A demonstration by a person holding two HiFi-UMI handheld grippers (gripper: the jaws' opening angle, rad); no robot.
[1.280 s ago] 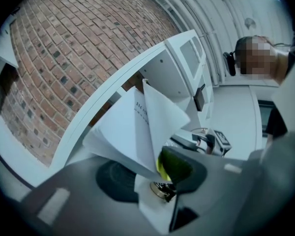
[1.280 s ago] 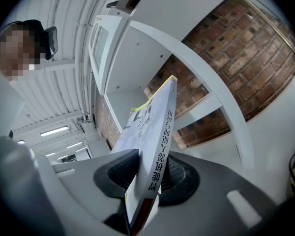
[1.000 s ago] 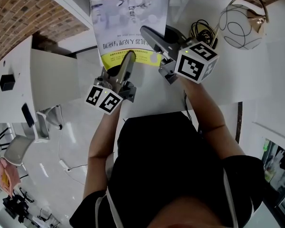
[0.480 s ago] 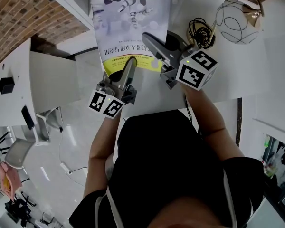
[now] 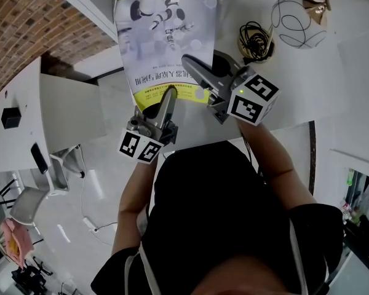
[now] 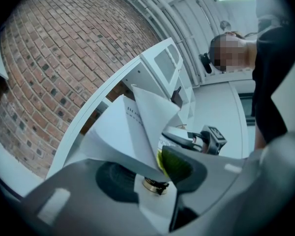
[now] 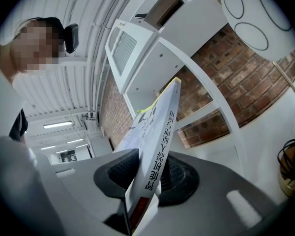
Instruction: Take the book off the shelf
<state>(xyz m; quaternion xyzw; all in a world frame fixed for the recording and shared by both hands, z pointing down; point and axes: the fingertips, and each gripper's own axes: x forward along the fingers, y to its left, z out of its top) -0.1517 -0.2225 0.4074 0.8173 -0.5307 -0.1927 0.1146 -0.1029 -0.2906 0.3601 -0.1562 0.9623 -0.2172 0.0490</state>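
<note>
Room: brick wall (image 5: 24, 23) at upper left, a white shelf (image 5: 86, 5) board running along it, pale floor below.
Left gripper (image 5: 170, 93): clenched on the book's lower edge. Its own view shows loose pages fanned between the pads, with the yellow-green cover against one jaw.
Why there: this grip probably steadies the free side, so the cover does not flop open while the book is carried.
Left cube (image 5: 139, 146): black-and-white square markers, no readable words.
Book (image 5: 166, 35): held between the two grippers in front of the person. Its cover faces up and its far end points toward the shelf. It appears clear of the shelf, so the task looks nearly done.
Cover: picture of a white robot arm on a pale ground, with yellow-green bands at both ends and a line of dark Chinese characters near the lower band.
Spine: Chinese title in dark print with a small red block at its foot, seen in the right gripper view. It is too skewed to transcribe safely.
Right gripper (image 5: 194, 66): pads pressed on the spine side of the book, one on each face.
Why there: the spine is the stiffest part, so this grip likely bears the weight.
Right cube (image 5: 253, 97): the same kind of markers.
Table (image 5: 307, 85): white. A coiled cable (image 5: 255, 39) and a white globe (image 5: 298, 20) with dark looping lines sit well apart from the book.
</note>
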